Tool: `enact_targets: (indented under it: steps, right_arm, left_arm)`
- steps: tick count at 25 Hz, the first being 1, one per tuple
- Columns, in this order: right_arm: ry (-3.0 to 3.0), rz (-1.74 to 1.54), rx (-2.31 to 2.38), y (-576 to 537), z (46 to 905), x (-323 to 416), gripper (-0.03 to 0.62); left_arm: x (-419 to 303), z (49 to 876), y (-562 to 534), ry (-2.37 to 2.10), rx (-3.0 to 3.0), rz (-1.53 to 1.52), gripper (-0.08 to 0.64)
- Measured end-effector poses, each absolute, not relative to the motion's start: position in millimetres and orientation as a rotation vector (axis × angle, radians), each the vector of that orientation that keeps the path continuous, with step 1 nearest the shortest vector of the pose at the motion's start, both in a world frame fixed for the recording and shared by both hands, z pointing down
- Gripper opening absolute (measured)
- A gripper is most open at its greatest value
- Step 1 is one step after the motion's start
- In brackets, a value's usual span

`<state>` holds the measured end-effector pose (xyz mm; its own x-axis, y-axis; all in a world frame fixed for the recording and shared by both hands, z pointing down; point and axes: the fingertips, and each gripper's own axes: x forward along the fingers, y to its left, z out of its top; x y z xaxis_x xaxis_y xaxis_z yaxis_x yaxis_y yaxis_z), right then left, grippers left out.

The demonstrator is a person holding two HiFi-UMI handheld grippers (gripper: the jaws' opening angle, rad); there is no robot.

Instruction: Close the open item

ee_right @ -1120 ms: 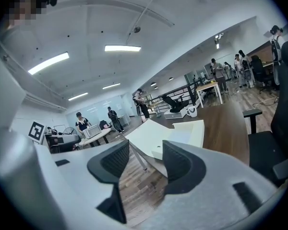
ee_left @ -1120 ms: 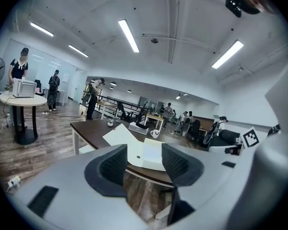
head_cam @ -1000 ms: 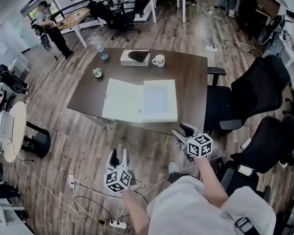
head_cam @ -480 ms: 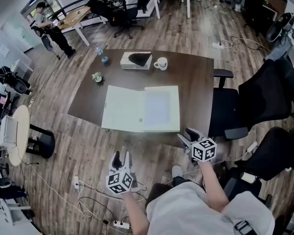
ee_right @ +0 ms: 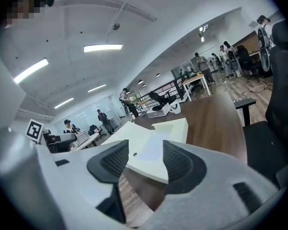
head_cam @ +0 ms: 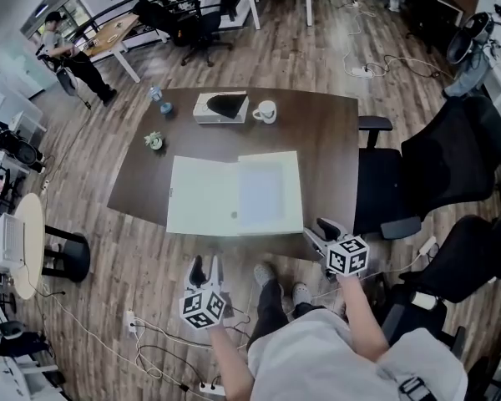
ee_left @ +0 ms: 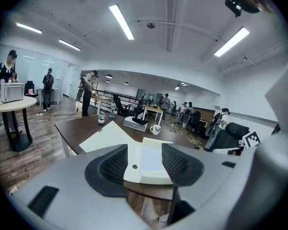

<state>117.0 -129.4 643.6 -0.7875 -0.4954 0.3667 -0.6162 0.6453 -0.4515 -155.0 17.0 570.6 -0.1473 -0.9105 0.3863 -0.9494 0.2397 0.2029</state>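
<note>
A pale box (head_cam: 269, 195) lies open at the near edge of the dark table (head_cam: 330, 140), its flat lid (head_cam: 202, 196) spread out to the left. Both grippers hang over the floor in front of the table, short of the box. My left gripper (head_cam: 203, 267) is open and empty, below the lid's near edge. Off the box's near right corner, my right gripper (head_cam: 319, 230) is open and empty too. The box (ee_left: 149, 159) shows between the jaws in the left gripper view, and the box (ee_right: 151, 152) likewise in the right gripper view.
A tissue box (head_cam: 220, 106), a white mug (head_cam: 265, 111), a small plant (head_cam: 154, 141) and a bottle (head_cam: 159, 98) stand on the table's far side. Black office chairs (head_cam: 438, 165) crowd the right. Cables and a power strip (head_cam: 130, 321) lie on the floor. A person (head_cam: 67, 57) stands far left.
The view has shifted a little and my feet now show at the table's edge. Both grippers hold the same pose, open, slightly nearer the box.
</note>
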Motion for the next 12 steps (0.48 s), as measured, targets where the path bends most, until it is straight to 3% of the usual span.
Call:
enact_targets:
  steps: [12]
  right_arm:
    - [-2.646, 0.784, 1.014, -200.0, 632.0, 72.3, 0.222]
  left_arm:
    - [-240.5, 555.3, -47.0, -2.148, 1.709, 0.053, 0.198]
